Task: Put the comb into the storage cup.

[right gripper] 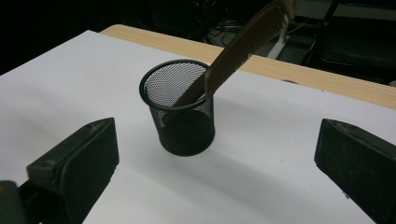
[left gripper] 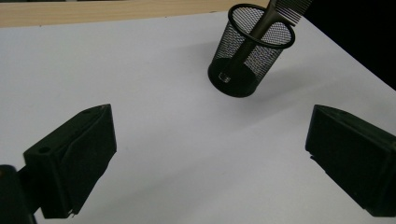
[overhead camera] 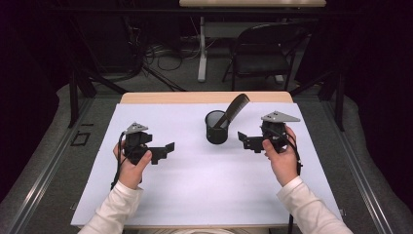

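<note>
A black mesh cup (overhead camera: 216,127) stands upright on the white sheet, right of centre. A brown comb (overhead camera: 235,107) leans in it, handle down, teeth end sticking out up and to the right. In the left gripper view the cup (left gripper: 250,51) and comb (left gripper: 280,10) sit ahead at the top right; in the right gripper view the cup (right gripper: 180,109) and comb (right gripper: 243,44) sit just ahead between the jaws. My left gripper (overhead camera: 165,150) is open, well left of the cup. My right gripper (overhead camera: 243,139) is open, close to the cup's right side, holding nothing.
The white sheet (overhead camera: 195,185) covers most of the wooden table (overhead camera: 204,97), whose far edge shows bare. Beyond the table stand a black folding chair (overhead camera: 263,53) and a white table leg (overhead camera: 201,48) among floor cables.
</note>
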`<state>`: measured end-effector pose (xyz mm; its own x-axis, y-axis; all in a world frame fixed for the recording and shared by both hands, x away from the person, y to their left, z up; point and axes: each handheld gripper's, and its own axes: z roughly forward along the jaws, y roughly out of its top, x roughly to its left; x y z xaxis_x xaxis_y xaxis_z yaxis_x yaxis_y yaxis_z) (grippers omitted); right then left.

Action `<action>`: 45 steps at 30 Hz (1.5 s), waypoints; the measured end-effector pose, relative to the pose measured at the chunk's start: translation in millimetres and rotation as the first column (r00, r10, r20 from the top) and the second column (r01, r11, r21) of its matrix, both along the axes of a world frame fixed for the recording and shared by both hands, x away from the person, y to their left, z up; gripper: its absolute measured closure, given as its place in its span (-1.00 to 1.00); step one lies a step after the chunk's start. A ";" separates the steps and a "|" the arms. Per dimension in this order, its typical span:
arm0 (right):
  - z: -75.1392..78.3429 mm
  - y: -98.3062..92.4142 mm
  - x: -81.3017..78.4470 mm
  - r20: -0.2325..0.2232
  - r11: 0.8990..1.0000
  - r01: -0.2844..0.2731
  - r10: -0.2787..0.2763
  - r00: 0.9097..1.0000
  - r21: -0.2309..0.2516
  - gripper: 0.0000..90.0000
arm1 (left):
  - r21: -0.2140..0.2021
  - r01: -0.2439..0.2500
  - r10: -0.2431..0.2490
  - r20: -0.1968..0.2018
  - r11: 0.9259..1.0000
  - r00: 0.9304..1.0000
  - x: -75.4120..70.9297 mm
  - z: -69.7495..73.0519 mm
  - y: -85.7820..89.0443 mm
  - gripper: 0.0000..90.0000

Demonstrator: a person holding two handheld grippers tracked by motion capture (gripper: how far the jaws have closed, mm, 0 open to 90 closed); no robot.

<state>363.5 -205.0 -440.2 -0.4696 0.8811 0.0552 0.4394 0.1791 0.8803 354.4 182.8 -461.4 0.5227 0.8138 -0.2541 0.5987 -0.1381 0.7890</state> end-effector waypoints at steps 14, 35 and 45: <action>-15.0 6.3 -36.8 0.056 0.998 -0.055 0.054 0.997 0.016 -1.00 | 0.021 0.060 -0.061 0.054 0.998 0.997 -15.6 -4.1 -9.1 -0.99; -47.8 -22.3 -66.4 0.051 1.000 0.000 0.000 0.999 -0.004 -1.00 | -0.003 0.062 -0.062 0.081 0.998 0.995 -44.0 -26.5 32.1 -0.99; -70.5 -33.7 -69.0 0.041 0.999 0.032 -0.032 0.999 0.007 -1.00 | -0.027 0.037 -0.034 0.112 0.999 0.993 -47.0 -37.8 50.9 -0.99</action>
